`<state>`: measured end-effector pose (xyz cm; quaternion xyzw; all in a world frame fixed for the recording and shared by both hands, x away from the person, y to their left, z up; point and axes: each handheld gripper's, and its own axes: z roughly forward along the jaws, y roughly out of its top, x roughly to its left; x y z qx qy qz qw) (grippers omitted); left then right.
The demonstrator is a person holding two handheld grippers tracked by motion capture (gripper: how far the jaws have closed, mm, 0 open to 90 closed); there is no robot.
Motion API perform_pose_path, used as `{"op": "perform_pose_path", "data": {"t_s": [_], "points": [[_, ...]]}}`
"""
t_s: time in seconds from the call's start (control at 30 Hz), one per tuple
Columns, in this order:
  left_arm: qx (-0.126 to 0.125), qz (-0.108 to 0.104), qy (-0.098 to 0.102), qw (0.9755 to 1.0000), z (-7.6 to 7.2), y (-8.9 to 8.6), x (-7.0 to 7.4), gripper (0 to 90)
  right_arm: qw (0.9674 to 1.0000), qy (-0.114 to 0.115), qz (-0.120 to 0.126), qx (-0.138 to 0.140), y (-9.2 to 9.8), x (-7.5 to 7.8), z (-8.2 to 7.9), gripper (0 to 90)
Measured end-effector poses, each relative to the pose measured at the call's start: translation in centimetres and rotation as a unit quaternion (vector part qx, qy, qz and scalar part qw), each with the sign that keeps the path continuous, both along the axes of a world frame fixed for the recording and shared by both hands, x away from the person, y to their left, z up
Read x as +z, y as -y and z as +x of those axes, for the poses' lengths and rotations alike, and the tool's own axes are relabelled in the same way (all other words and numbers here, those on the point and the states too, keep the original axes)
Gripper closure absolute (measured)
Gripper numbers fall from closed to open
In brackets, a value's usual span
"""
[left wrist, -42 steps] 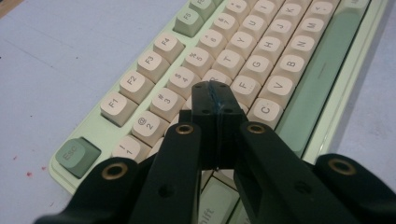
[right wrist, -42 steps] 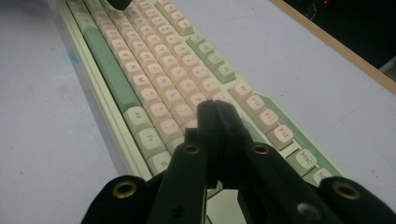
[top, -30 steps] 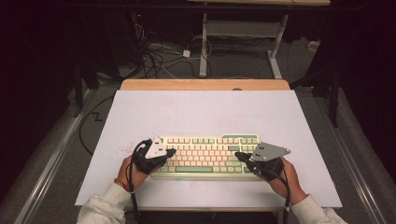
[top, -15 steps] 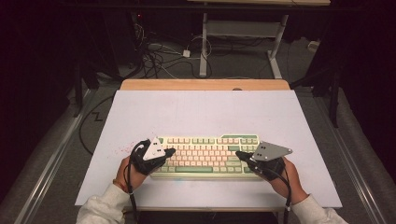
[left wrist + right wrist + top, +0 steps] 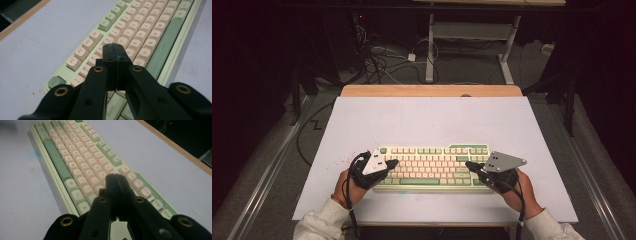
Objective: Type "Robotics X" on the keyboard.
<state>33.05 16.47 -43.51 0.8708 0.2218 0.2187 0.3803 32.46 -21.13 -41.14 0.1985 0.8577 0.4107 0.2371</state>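
Note:
A pale green keyboard (image 5: pixel 432 162) with cream keys and a green space bar lies near the front of the white table (image 5: pixel 427 120). My left gripper (image 5: pixel 393 163) is shut, nothing between its jaws, its tips over the keyboard's left end. In the left gripper view the closed jaws (image 5: pixel 115 51) hover above the letter keys of the keyboard (image 5: pixel 140 27). My right gripper (image 5: pixel 468 164) is shut too, its tips over the right end. In the right gripper view its tips (image 5: pixel 115 178) hang above keys on the keyboard (image 5: pixel 75 162). Whether either tip touches a key I cannot tell.
A wooden strip (image 5: pixel 432 90) borders the table's far edge. Cables (image 5: pixel 382 57) and a desk frame (image 5: pixel 467 35) lie on the floor beyond. Bare white tabletop stretches behind and beside the keyboard. A person's hands and light sleeves (image 5: pixel 319 225) come in from the bottom.

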Motion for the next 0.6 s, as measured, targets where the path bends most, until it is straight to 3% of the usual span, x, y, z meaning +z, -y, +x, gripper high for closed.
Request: {"op": "perform_pose_path", "data": {"t_s": [0.6], "points": [[-0.019,-0.001,-0.010,0.9998,-0.71,0.62,-0.24,87.6,1.0000,0.001,0.001,0.002,-0.05,0.09,-0.22,89.7]]}}
